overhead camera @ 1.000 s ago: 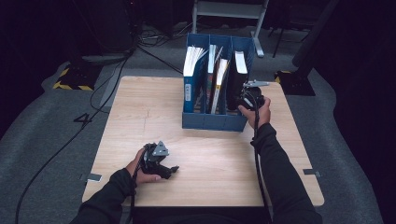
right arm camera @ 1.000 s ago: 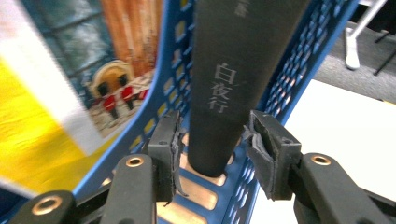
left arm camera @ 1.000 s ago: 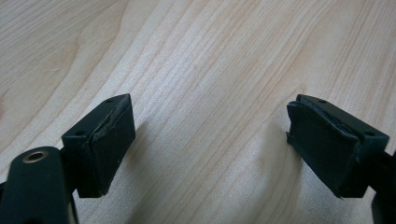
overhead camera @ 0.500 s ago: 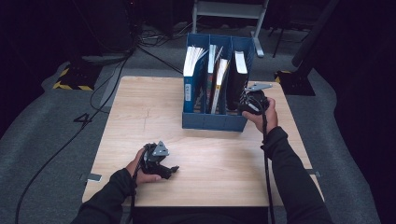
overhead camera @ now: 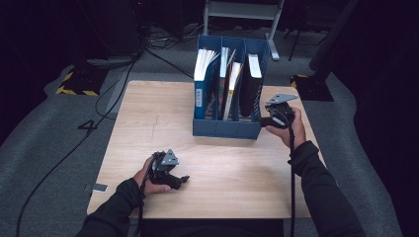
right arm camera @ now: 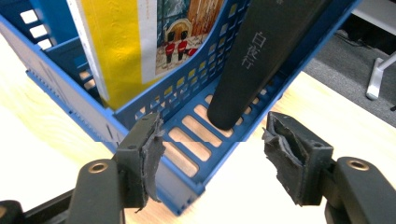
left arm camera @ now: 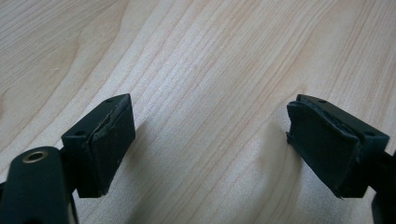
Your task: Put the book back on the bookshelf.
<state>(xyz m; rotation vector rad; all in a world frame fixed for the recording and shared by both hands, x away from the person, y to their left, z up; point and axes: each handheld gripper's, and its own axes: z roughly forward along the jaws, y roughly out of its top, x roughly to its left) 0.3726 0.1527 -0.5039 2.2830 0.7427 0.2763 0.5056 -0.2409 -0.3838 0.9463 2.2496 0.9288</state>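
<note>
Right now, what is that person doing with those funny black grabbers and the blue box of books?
A person holds a grabber in each hand. The right gripper is beside the blue file box, at the end slot where a black book stands; its jaws have just been opening, with nothing pinched between them. The left gripper rests open on the wooden table, holding nothing.
</note>
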